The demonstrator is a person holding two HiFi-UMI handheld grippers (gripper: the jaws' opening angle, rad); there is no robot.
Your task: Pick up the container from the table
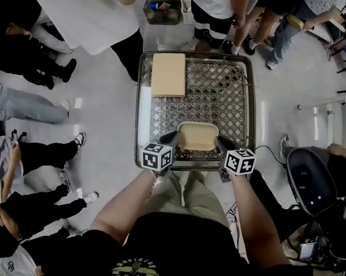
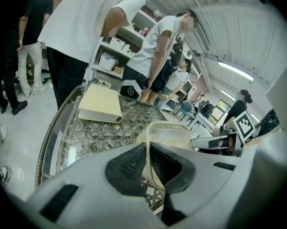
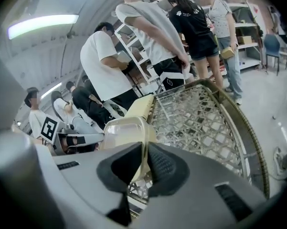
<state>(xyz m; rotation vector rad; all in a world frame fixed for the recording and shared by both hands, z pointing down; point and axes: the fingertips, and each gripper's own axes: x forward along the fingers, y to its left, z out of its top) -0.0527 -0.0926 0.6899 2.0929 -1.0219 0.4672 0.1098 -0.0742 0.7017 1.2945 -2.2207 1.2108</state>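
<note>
left gripper, right gripper clamp container rim; head view hides pinch

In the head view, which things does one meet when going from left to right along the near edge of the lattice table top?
The left gripper, shut on the left rim of the container → the container → the right gripper, shut on its right rim.

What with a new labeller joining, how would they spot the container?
Find the lattice-topped table. At its near edge, a pale rounded container is pinched between the left gripper and right gripper; its neighbour, a flat tan binder, lies far left.
</note>
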